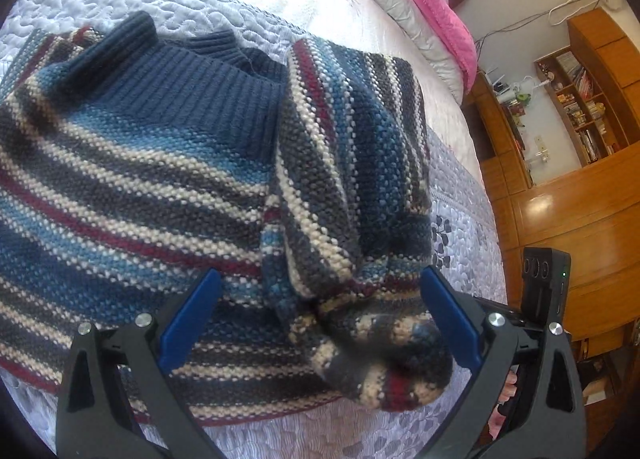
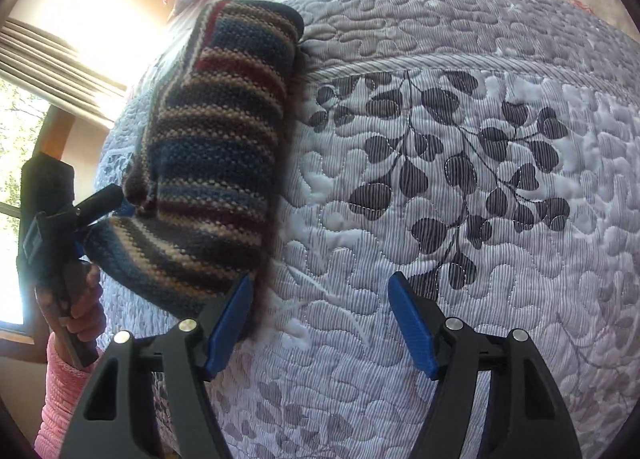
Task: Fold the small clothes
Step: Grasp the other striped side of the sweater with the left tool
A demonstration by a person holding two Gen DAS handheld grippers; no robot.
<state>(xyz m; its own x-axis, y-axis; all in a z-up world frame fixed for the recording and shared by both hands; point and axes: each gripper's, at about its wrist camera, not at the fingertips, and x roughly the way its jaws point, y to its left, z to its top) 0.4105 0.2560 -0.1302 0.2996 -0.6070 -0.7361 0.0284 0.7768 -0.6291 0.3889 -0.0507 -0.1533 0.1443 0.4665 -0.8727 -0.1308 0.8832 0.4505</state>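
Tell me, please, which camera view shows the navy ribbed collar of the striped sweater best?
The left wrist view. There the navy ribbed collar lies in full sight on the striped sweater, beyond the open left gripper. The right wrist view shows only a folded striped part of the sweater, no collar.

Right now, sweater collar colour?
Solid navy ribbed knit collar, unlike the striped sweater body; clearest in the left wrist view.
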